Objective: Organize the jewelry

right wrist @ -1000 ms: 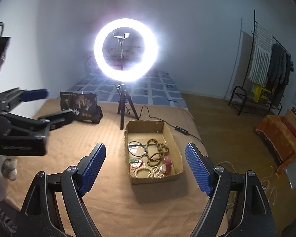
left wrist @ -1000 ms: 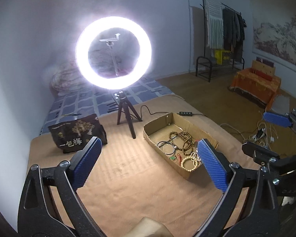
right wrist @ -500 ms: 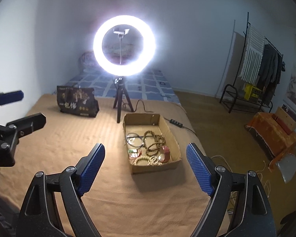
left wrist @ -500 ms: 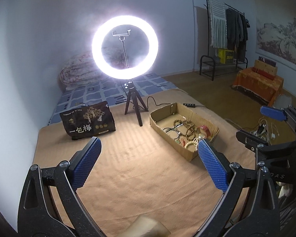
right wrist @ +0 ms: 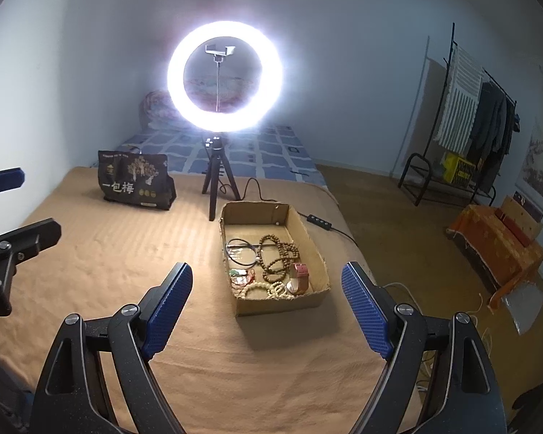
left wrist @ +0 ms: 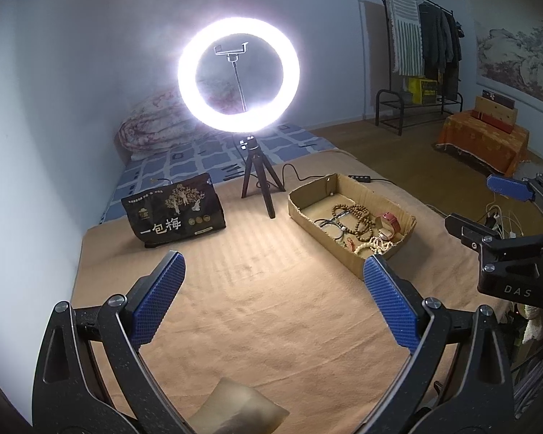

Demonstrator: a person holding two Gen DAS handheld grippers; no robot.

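A shallow cardboard box (right wrist: 311, 242) (left wrist: 307, 199) lies on the tan blanket. In it are brown bead strings (right wrist: 278, 256) (left wrist: 358, 217), dark cord rings (right wrist: 240, 251), pale bead bracelets (right wrist: 268, 289) (left wrist: 374, 244), a small red and green piece (right wrist: 240, 276) and a red band (right wrist: 300, 273) (left wrist: 391, 221). My right gripper (right wrist: 266, 305) hovers open just short of the box's near end, nothing between its blue pads. My left gripper (left wrist: 273, 302) hangs open over bare blanket, left of the box. Each gripper shows at the edge of the other's view.
A lit ring light on a small tripod (right wrist: 217, 181) (left wrist: 259, 177) stands behind the box, its cable and switch (right wrist: 318, 222) trailing right. A dark printed bag (right wrist: 135, 181) (left wrist: 173, 213) sits at the back left. The bed's right edge drops to a wooden floor.
The left view has swung so the box, bag and ring light sit further right and farther off. In the right view the box has drawn slightly closer. Both grippers stayed open.
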